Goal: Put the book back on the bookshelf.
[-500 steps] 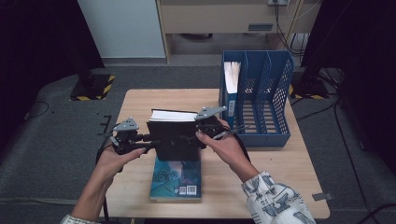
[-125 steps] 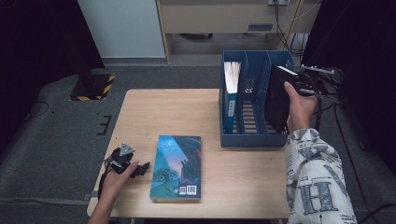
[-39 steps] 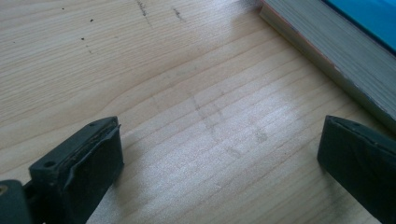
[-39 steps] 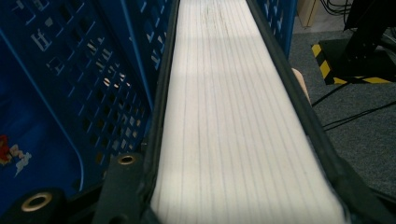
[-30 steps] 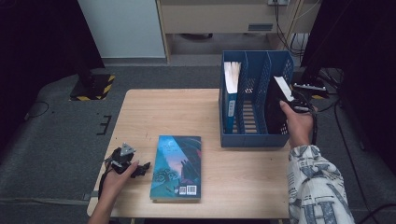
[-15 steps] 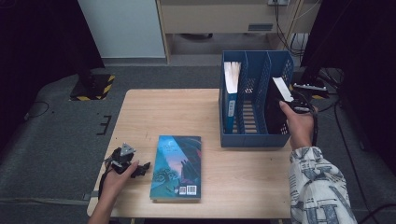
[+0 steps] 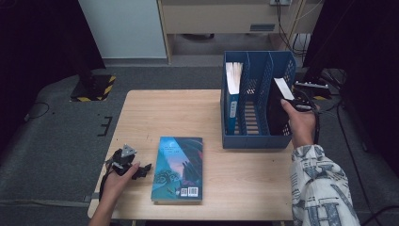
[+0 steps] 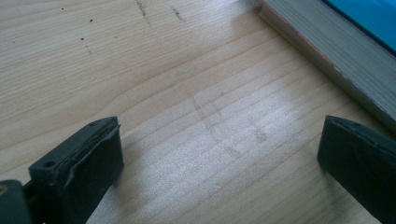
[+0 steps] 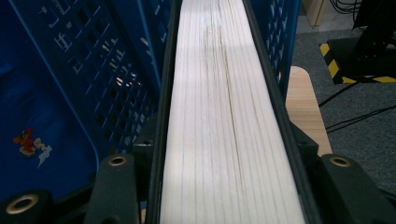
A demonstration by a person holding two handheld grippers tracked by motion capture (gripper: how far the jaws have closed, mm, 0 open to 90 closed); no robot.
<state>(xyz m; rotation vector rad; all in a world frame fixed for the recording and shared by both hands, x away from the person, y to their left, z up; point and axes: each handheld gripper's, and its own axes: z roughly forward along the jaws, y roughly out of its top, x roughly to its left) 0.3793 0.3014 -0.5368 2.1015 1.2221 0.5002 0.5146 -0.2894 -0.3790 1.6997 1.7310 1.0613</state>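
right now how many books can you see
3. A teal book lies flat on the table. A blue-spined book stands in the file rack's left slot. A black book stands in its right slot, between the right gripper's jaws. Others may be hidden.

High view above table [image 7: 207, 117], claw views close (both share books)
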